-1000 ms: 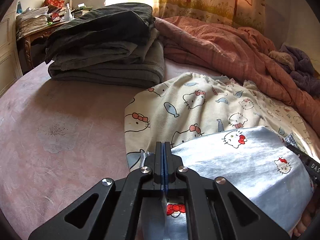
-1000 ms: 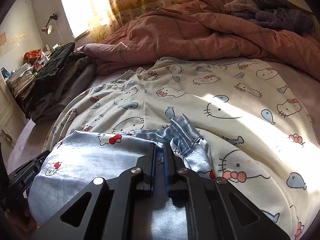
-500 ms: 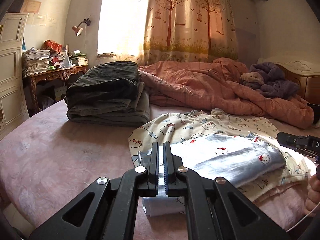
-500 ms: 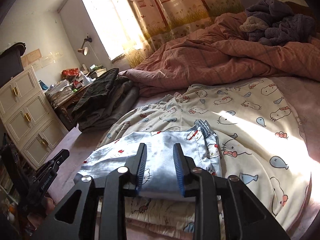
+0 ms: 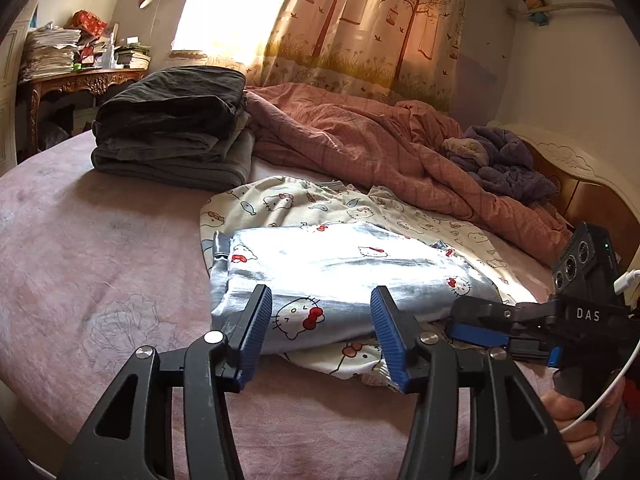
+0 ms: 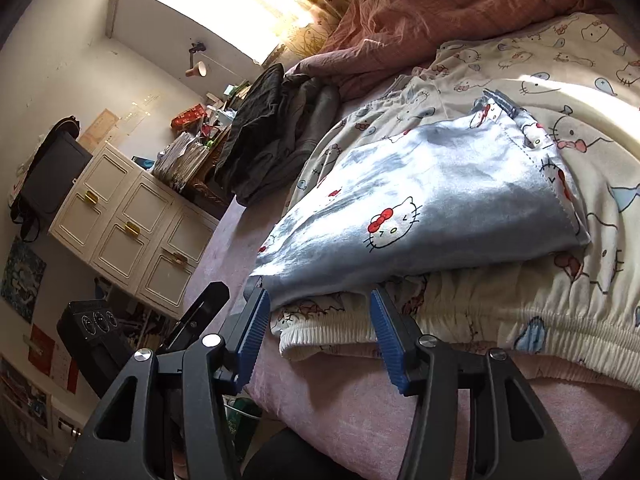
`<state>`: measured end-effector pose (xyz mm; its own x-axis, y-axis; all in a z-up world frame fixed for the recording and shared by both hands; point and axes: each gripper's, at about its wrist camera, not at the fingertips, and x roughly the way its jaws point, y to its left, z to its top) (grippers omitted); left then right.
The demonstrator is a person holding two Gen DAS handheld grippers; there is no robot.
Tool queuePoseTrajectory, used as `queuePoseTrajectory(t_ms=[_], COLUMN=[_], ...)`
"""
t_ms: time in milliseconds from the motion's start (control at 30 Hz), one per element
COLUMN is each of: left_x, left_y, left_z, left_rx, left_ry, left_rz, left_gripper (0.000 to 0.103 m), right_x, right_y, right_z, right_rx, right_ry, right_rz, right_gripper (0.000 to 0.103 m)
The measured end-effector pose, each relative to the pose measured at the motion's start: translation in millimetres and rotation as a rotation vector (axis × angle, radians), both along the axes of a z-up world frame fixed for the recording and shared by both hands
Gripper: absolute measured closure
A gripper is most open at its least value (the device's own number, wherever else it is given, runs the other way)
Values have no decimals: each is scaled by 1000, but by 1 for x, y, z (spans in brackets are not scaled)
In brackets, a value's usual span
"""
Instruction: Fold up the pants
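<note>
Your left wrist view takes in the whole bed (image 5: 100, 280): a stack of dark folded clothes (image 5: 172, 136) at the far left, a rumpled pink duvet (image 5: 380, 152) along the back, a purple fleece heap (image 5: 504, 160) by the headboard, a tree-print curtain (image 5: 360, 24) and a cluttered wooden table (image 5: 84, 80). It also catches your right gripper (image 5: 476, 326) from the side, low at the right edge, with your hand (image 5: 568, 424) below it. Your right wrist view, rolled over, shows what the other misses: the white cabinet (image 6: 128, 224) beside the bed, the gathered elastic waistband (image 6: 460, 312) of the cream cat-print garment (image 6: 560, 80), and your left gripper's black body with its camera at the lower left.

The folded light blue pants (image 5: 340, 272) lie on top of that cream garment, near the bed's front edge. Your left gripper (image 5: 320, 336) has its jaws spread; they have just been opening, and nothing is pinched, the near edge of the pants lying just past the blue pads. Your right gripper (image 6: 316, 332) is likewise spread, its jaws just opened, holding nothing; the pants (image 6: 420, 200) and the waistband sit just beyond its tips.
</note>
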<state>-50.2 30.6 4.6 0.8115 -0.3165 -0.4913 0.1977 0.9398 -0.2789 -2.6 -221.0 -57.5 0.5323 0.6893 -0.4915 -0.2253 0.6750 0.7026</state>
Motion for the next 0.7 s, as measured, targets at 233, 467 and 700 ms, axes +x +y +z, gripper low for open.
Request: queuePoseTrajectory(t_ms=[233,467,700], left_x=[1,7,39], left_y=[-4,-16,-9], left_z=[-8,-15,-36], left_rx=[-19,-193,-421], left_ry=[29,164,301], left_rz=[-2,-198,-195], left_gripper=[53,43,43], right_x=[28,37,39], right_y=[5,-4,-26], right_z=[-9,-15,-15], right_rx=[3,55,123], right_ry=[60,132,122], right_rz=[-40,-73,-143], right_gripper=[47,46,46])
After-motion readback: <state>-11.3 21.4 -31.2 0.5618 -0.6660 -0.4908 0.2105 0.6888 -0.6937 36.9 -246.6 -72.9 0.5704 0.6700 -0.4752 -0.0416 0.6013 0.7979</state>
